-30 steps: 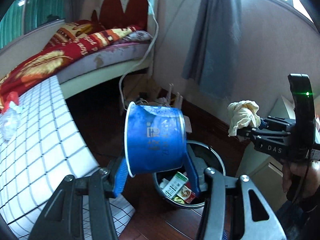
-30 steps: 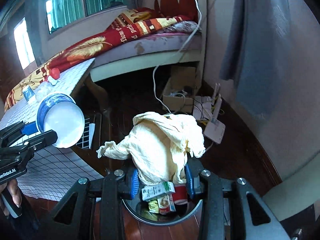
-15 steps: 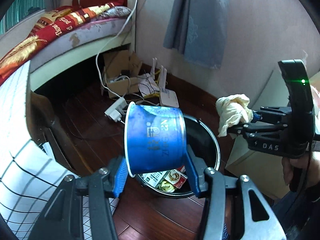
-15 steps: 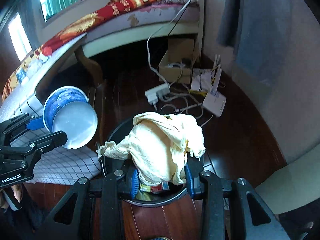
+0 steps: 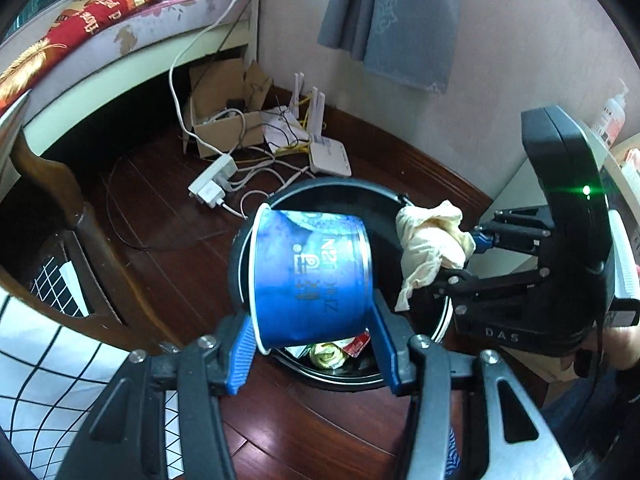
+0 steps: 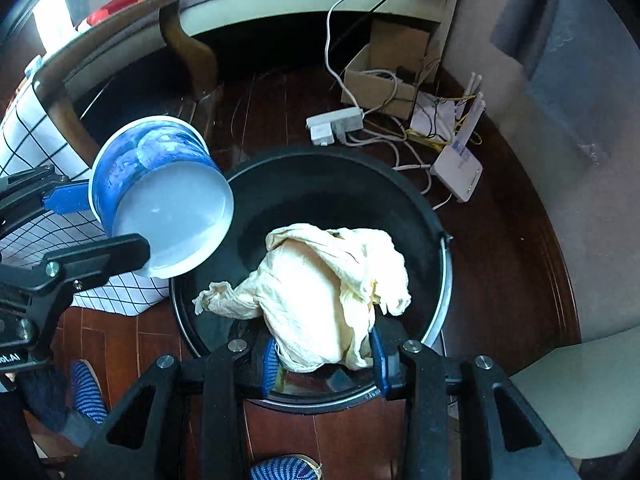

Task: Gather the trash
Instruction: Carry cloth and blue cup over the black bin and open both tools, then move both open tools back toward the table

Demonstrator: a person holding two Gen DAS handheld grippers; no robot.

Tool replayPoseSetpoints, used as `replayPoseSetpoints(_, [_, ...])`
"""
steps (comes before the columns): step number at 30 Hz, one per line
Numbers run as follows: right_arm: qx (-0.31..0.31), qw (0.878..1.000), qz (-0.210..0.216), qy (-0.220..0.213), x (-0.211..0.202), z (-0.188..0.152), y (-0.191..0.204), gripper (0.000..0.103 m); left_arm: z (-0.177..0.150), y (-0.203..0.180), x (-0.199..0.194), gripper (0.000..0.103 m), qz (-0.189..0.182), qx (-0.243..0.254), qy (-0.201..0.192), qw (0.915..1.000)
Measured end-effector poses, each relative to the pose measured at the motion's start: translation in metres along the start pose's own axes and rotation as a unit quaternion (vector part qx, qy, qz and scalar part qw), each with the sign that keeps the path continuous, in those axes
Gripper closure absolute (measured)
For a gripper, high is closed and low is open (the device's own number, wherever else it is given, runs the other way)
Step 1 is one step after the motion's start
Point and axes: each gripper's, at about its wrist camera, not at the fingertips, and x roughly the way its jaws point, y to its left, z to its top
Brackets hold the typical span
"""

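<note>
Both sets of jaws are squeezing something. The left gripper (image 5: 316, 344) is grasping a blue paper cup (image 5: 312, 276) lying on its side between the blue pads, with its open mouth facing left. The right gripper (image 6: 324, 360) is clenched on a crumpled yellowish cloth (image 6: 324, 296), which bulges up out of the pads. Right below both of them is a round black trash bin (image 6: 420, 208) on the dark wood floor (image 5: 168, 240). Some wrappers (image 5: 332, 354) already lie at the bottom of the bin, so part of the job looks done. What is left, I think, is to let go so the cup and the cloth drop in. Neither one is inside yet. The cloth hangs over the middle of the bin's opening. In the right wrist view the cup is over the bin's left edge, so it might need to go a bit more toward the middle before it falls. Both grippers point steeply down at the bin, side by side and near each other. A power strip (image 5: 212, 186) and cords lie on the floor just behind the bin.
</note>
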Motion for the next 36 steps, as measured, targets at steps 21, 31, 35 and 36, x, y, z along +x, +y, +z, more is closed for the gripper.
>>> replayPoseSetpoints(21, [0.036, 0.993, -0.110, 0.038, 0.014, -0.001, -0.039, 0.000, -0.009, 0.018, 0.016, 0.007, 0.070, -0.033, 0.015, 0.9969])
replayPoseSetpoints(31, [0.035, 0.993, -0.115, 0.006, -0.010, 0.009, -0.031, 0.000, -0.006, 0.014, -0.008, 0.007, 0.085, -0.027, -0.008, 0.9960])
replayPoseSetpoints(35, [0.037, 0.993, -0.115, -0.007, -0.022, 0.009, -0.028, 0.000, -0.005, 0.012, -0.018, 0.007, 0.089, -0.026, -0.016, 0.9955])
replayPoseSetpoints(36, [0.037, 0.993, -0.114, -0.010, -0.024, 0.009, -0.028, 0.000, -0.004, 0.012, -0.022, 0.007, 0.090, -0.026, -0.018, 0.9954])
